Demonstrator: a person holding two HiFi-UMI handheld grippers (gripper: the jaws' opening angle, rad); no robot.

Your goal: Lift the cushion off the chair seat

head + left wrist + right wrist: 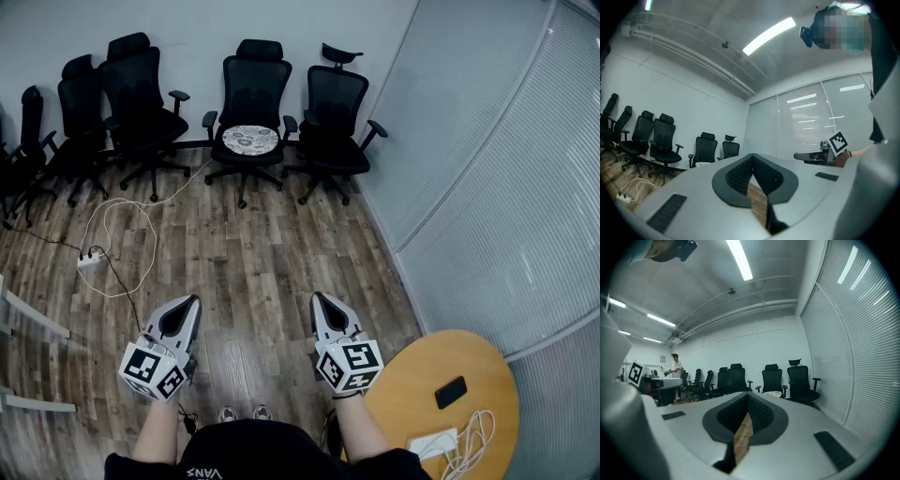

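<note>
L gripper (191, 302) and R gripper (318, 300) both closed, empty. Patterned cushion (250, 140) sits on the office chair (253, 89) seat, well away from me. Risks: I snag the white floor cable (153, 239) en route, or arrive w/ jaws unopened.

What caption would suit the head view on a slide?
Shut and empty, the left gripper and right gripper hover over wood floor, far from the patterned cushion on its office chair.
</note>
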